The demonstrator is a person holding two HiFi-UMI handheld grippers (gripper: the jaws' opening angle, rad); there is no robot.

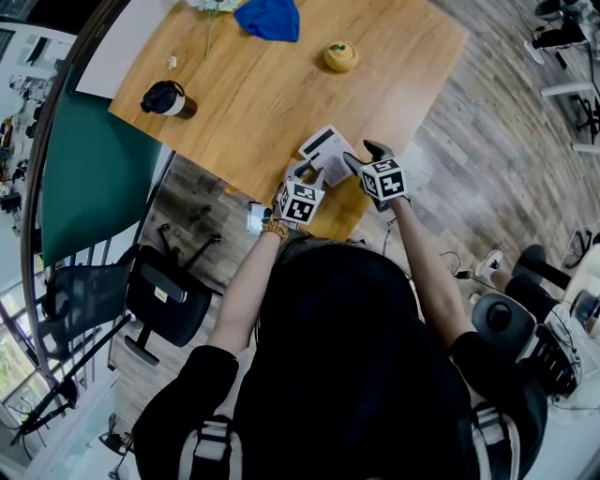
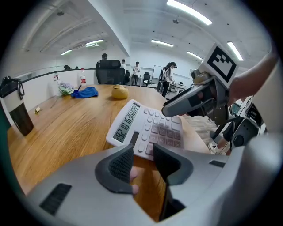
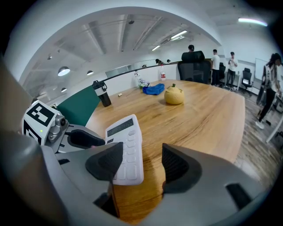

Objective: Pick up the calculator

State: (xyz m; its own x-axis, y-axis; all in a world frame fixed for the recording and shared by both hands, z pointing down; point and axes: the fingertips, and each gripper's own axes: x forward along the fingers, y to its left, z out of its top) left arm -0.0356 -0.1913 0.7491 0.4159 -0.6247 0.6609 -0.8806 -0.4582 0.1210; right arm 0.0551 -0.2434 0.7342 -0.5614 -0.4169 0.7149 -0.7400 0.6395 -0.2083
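Note:
A white calculator point(image 1: 323, 150) lies flat at the near edge of the wooden table point(image 1: 262, 94), display end away from me. My left gripper point(image 1: 305, 170) sits at its near left corner. In the left gripper view the calculator point(image 2: 146, 123) lies just past the jaws point(image 2: 143, 154), which stand apart with nothing pressed between them. My right gripper point(image 1: 364, 155) hovers at the calculator's right side. In the right gripper view the calculator point(image 3: 126, 145) sits partly behind the left jaw, the jaws point(image 3: 142, 165) wide apart over bare wood. The left gripper's finger point(image 3: 86, 139) shows beside it.
Farther back on the table are a yellow round object point(image 1: 340, 56), a blue cloth point(image 1: 269, 19) and a dark lidded cup point(image 1: 167, 98). A black office chair point(image 1: 159, 295) stands below the table's left edge. People stand far off in the room.

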